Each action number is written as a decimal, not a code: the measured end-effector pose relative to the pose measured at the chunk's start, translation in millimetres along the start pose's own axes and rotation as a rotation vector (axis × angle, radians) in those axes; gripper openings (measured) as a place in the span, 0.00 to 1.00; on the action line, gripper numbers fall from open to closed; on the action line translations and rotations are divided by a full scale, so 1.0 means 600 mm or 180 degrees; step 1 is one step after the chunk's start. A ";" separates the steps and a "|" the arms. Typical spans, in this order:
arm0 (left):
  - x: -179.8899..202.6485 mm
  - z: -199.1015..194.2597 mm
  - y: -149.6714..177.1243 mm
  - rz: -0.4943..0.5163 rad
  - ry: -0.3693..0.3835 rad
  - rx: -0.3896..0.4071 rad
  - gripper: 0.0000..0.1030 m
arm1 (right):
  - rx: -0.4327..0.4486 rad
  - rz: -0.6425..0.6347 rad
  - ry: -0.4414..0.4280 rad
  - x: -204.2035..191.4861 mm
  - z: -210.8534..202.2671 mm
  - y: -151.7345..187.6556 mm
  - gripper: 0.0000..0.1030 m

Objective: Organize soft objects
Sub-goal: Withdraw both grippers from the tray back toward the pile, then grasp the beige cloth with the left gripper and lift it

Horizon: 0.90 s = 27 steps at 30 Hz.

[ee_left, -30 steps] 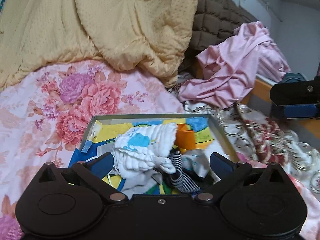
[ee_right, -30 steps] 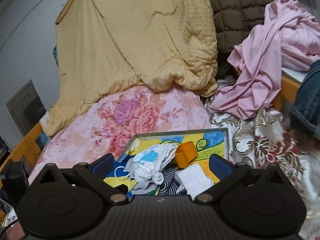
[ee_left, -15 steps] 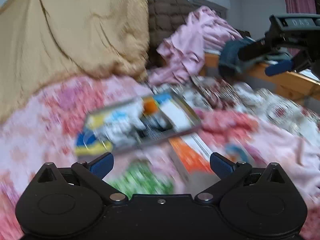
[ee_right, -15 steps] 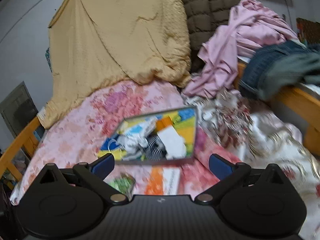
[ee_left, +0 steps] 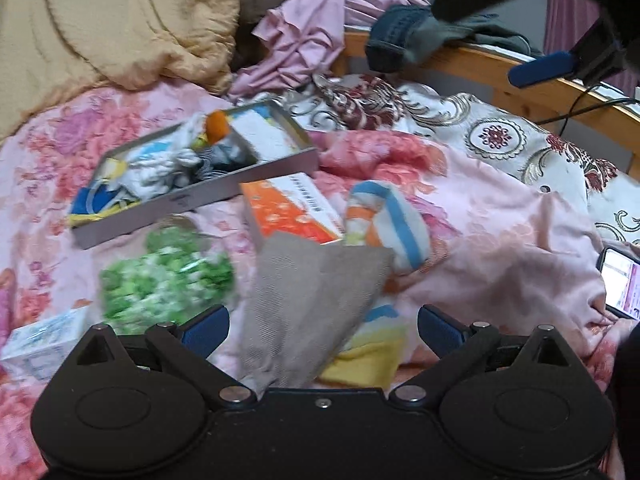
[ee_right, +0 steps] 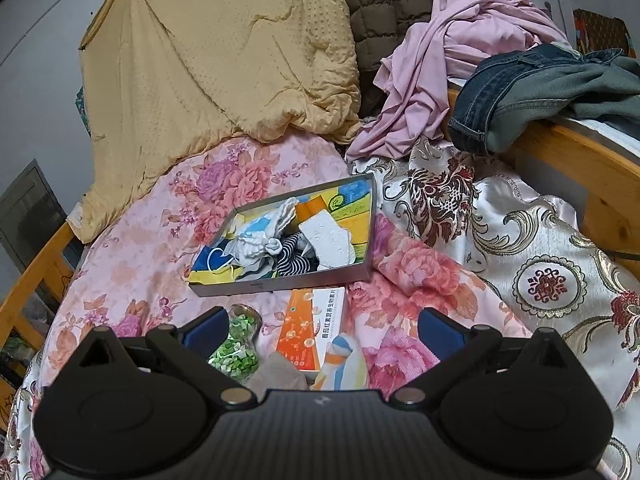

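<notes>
A grey tray (ee_left: 192,198) (ee_right: 280,280) lies on the floral bed and holds several small soft items: white cloths (ee_right: 256,246), a striped sock (ee_right: 292,262), an orange piece (ee_left: 216,126). In front of it lie a grey-brown cloth (ee_left: 308,312) (ee_right: 276,374) and a striped blue, orange and white sock (ee_left: 384,216) (ee_right: 344,360). My left gripper (ee_left: 323,330) is open right over the grey-brown cloth, its fingers on either side. My right gripper (ee_right: 322,330) is open and empty, higher up, and shows at the top right of the left wrist view (ee_left: 544,68).
An orange and white box (ee_left: 292,212) (ee_right: 312,328) and a bag of green bits (ee_left: 164,276) (ee_right: 236,348) lie near the tray. A small pale box (ee_left: 40,340) lies at the left, a phone (ee_left: 620,284) at the right. Yellow quilt (ee_right: 224,60), pink garment (ee_right: 460,56), jeans (ee_right: 520,92) on a wooden rail.
Both grippers have pulled back from the tray toward the near side of the bed. The left one has swung down over the grey-brown cloth; more loose items have come into view.
</notes>
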<state>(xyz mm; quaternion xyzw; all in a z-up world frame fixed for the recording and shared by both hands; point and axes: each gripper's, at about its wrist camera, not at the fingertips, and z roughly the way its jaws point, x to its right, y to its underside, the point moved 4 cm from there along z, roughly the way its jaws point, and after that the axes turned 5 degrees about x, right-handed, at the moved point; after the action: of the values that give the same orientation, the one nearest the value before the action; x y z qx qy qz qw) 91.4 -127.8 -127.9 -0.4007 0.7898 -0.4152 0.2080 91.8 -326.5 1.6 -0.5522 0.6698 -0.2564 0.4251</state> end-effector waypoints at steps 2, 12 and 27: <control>0.010 0.023 -0.004 0.0025 0.0029 -0.0029 0.97 | -0.0004 -0.0020 0.0015 -0.002 -0.001 -0.001 1.00; -0.013 0.093 -0.001 -0.0090 -0.0119 -0.0186 0.86 | -0.0054 -0.0020 0.0047 -0.005 0.010 0.001 1.00; -0.043 0.052 -0.025 -0.0478 0.0261 -0.0016 0.21 | -0.0102 -0.0013 0.0017 0.002 0.016 0.008 1.00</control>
<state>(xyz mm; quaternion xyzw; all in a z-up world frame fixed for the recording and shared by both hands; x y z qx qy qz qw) 134.3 -127.6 -133.4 -0.4420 0.7664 -0.4436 0.1428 97.6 -324.9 -7.7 -0.5596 0.6738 -0.2480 0.4139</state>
